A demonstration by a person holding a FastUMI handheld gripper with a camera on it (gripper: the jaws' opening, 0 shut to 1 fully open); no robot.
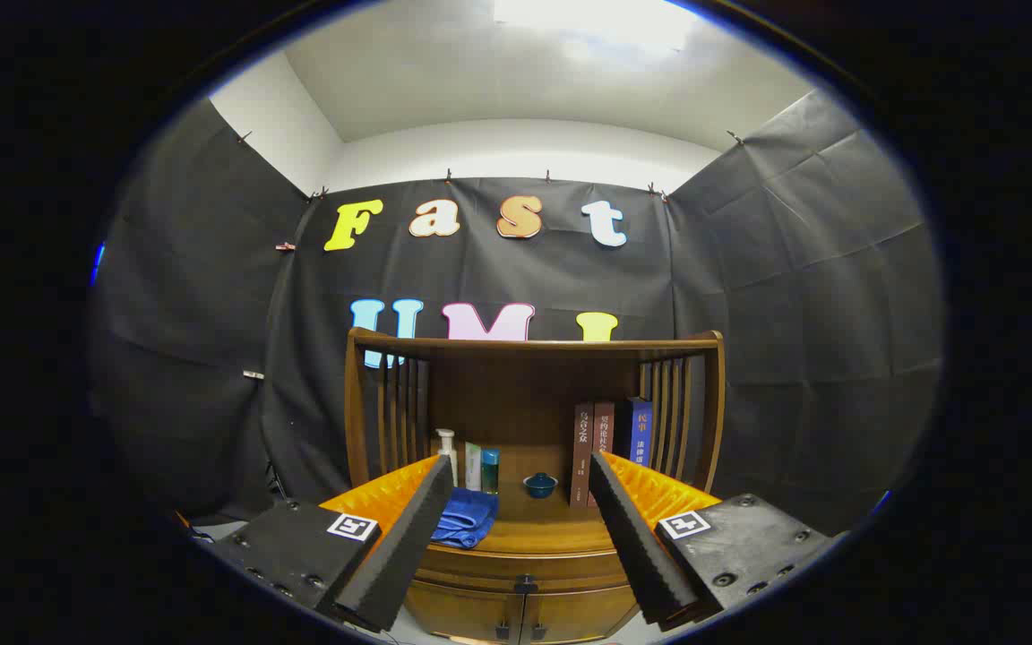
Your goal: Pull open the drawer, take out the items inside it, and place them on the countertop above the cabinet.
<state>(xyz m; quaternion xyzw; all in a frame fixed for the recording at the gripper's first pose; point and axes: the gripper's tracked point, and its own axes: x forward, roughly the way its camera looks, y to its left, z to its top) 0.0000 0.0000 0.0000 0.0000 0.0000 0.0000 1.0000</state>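
Light comes from above: a ceiling lamp (pixel 597 22) at twelve o'clock blows out to pure white glare and washes the ceiling around it. The dark cloth walls soak up light, dimmest toward nine and three o'clock. The wooden cabinet (pixel 525 546) at six o'clock is evenly lit and sharp, its shelf recess shadowed. Fisheye distortion bows straight lines, strongest at the rim. The spread-apart gripper (pixel 516 475) fingers look soft at close range.

On countertop (pixel 525 537): towel (pixel 464 518) left, bowl (pixel 540 485) mid, books (pixel 610 439) right.
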